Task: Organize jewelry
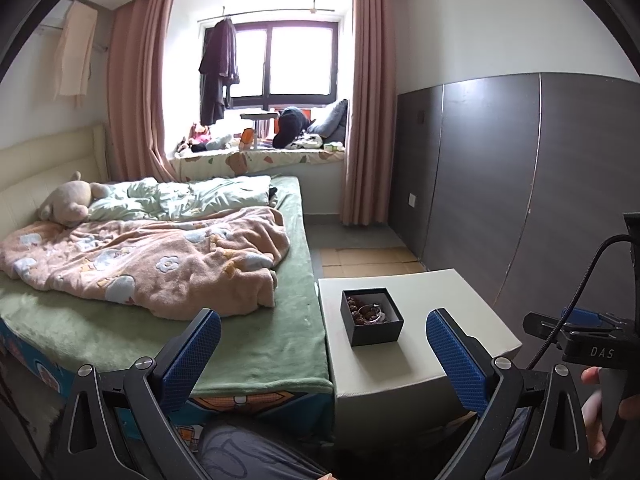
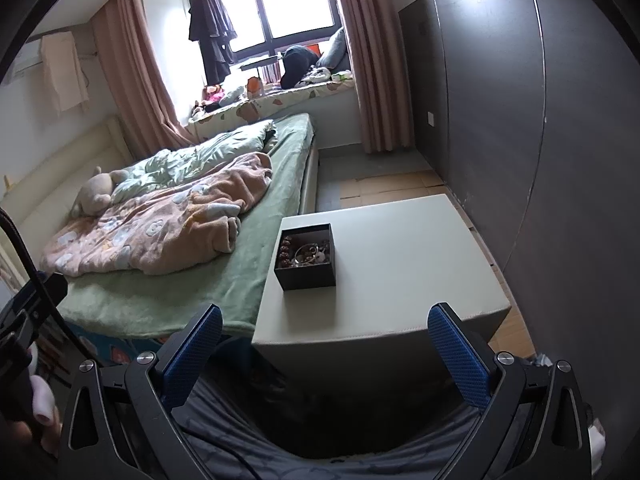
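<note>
Jewelry box [image 1: 371,317] w/ beads on white table [image 1: 420,344]; both grippers empty.

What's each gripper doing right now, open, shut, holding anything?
Left gripper: open, holding nothing.
Right gripper: open, holding nothing, short of the black box with the jewelry.

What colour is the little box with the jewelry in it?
Black. The jewelry box shows best in the right wrist view.
</note>
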The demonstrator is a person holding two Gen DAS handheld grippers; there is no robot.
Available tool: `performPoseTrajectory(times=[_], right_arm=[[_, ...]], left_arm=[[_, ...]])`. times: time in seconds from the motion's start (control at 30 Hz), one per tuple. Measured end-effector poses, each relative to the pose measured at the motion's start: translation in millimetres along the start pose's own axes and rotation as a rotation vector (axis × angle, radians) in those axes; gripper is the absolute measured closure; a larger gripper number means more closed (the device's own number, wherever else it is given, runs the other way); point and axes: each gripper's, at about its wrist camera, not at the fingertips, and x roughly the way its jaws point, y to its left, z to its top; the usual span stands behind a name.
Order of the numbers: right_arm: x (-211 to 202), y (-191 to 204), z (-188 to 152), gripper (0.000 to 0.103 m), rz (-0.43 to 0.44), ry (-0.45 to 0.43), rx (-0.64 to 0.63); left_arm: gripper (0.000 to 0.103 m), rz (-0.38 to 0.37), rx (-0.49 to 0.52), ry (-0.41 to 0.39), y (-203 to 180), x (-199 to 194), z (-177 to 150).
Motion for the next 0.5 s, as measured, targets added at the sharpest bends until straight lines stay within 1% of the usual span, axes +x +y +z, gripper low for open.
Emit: performPoseTrajectory(times=[0.33, 0.5], right_arm=[[-4.9, 1.0, -2.1, 0.0, 0.0, -0.014, 0.003], [-11.7, 5.6, -4.7, 0.0, -0.024, -0.043, -0.03]], left_arm=[[0.0, 0.01, 0.0, -0.003, 0.3, -2.6, 2.3], [0.0, 0.008, 0.012, 0.0, -3.3, -3.5, 2.0]])
